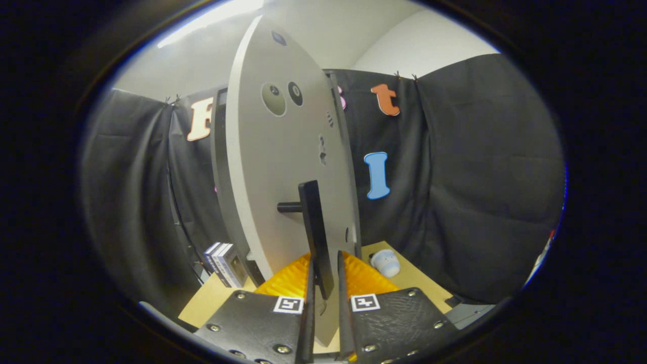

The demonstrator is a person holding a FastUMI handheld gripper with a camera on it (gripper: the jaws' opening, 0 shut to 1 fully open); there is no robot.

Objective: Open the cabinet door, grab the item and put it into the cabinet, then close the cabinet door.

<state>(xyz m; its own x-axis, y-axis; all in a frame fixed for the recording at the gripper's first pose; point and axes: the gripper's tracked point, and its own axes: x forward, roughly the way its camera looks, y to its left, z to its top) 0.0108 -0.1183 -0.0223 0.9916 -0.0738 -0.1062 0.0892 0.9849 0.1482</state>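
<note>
Straddling the door handle (316,237), the claw (323,303), seemingly not gripping.

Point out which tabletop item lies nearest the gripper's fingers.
The yellow cushion, just beyond the fingers by the door handle; the boxes and white toy sit farther off.

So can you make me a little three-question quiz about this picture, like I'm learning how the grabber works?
1. True or false: the gripper has its fingers on either side of the black bar handle of the pale grey cabinet door.
2. Which lies beyond the fingers, beside the door's lower edge? A) small white plush toy B) green cup C) red ball
3. Fill in: the crinkly bag behind the fingers is ____ in colour.

Key: 1 true; 2 A; 3 yellow
</note>
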